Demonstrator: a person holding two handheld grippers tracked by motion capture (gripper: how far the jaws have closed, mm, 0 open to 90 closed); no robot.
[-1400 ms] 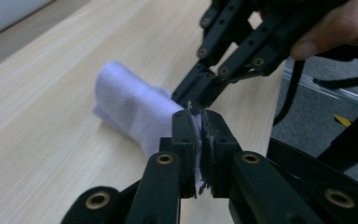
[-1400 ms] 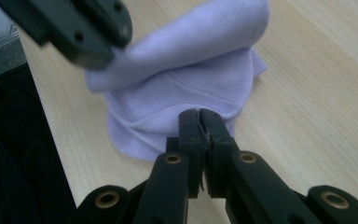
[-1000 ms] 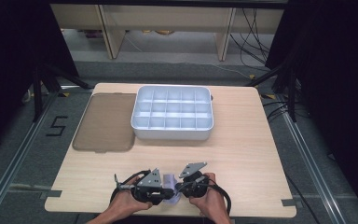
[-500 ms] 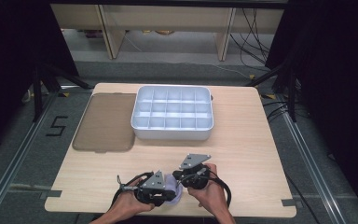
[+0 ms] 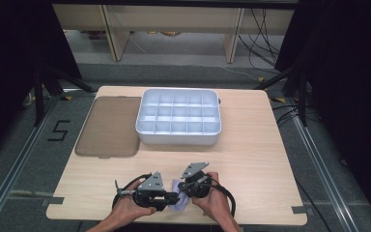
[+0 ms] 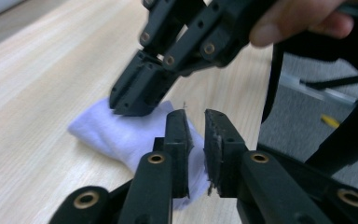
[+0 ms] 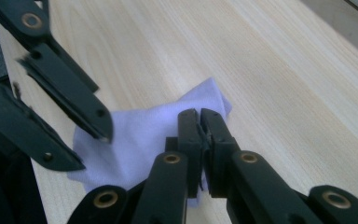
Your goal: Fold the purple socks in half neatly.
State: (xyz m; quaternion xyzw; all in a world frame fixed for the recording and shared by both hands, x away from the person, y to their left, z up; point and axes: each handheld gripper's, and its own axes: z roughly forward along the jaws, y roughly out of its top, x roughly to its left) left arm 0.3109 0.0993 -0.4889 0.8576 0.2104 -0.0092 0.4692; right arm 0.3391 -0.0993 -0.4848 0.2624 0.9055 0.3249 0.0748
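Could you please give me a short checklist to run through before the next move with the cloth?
1. Right gripper grips the pale purple cloth: ok, jaws closed with cloth bunched at the tips.
2. Left gripper has let go: ok, its jaws have just been opening, a narrow gap shows, and the pads do not press the cloth.
3. Cloth lies on the table, not over the edge: ok, it sits between the grippers near the front edge.
4. Compartment tray and brown lid out of the way: ok, both lie well behind the hands.
5. Cloth neatly folded: cannot tell, it looks bunched and is partly hidden.
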